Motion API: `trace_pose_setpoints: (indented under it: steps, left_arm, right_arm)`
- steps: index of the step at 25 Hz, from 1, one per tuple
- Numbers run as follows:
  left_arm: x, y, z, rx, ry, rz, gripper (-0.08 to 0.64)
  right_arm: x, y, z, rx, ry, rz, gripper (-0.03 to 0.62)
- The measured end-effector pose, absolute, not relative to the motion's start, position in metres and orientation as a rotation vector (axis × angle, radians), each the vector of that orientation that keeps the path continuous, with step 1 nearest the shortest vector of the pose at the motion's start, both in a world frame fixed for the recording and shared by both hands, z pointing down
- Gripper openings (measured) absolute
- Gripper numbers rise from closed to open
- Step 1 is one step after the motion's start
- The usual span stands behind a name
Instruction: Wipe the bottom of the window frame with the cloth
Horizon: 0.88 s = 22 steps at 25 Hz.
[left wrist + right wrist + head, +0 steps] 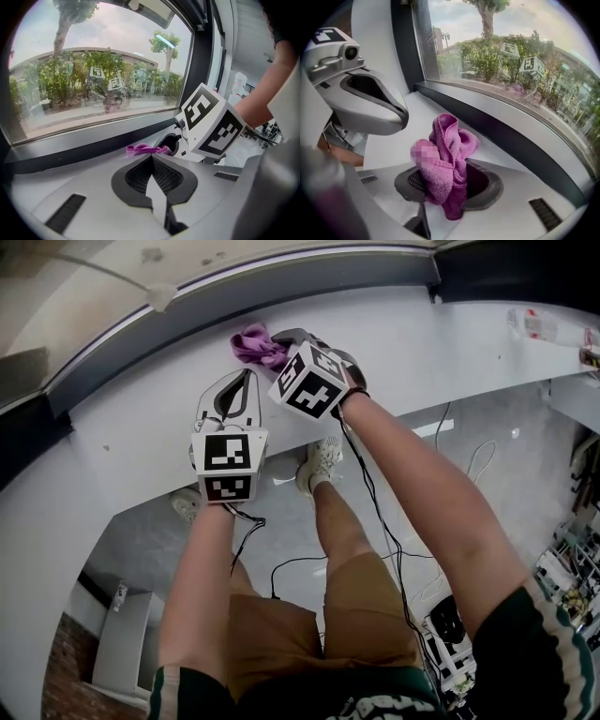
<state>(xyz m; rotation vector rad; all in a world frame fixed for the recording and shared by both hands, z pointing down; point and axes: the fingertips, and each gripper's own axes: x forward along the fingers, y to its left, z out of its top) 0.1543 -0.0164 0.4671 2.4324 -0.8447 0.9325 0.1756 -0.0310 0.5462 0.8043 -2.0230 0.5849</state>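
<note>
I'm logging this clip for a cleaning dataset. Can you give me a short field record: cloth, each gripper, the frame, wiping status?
cloth: purple, bunched, pinched in the right gripper
right gripper: shut on the cloth, over the white sill
left gripper: jaws together, nothing between them, beside the right gripper
frame bottom: dark strip under the glass; cloth apart from it
wiping: cloth not yet on the frame

No words, numbers or brand names can be read anywhere in these views
</note>
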Motion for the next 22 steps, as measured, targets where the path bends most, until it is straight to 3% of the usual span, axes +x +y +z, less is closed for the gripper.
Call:
trace_pose_setpoints:
  steps: [22]
  left_arm:
    - [0.265, -0.001, 0.472, 2.500, -0.705, 0.967, 0.003]
  right_arm:
    - [0.292, -0.011, 0.547, 0.883, -1.976, 0.618, 0.169]
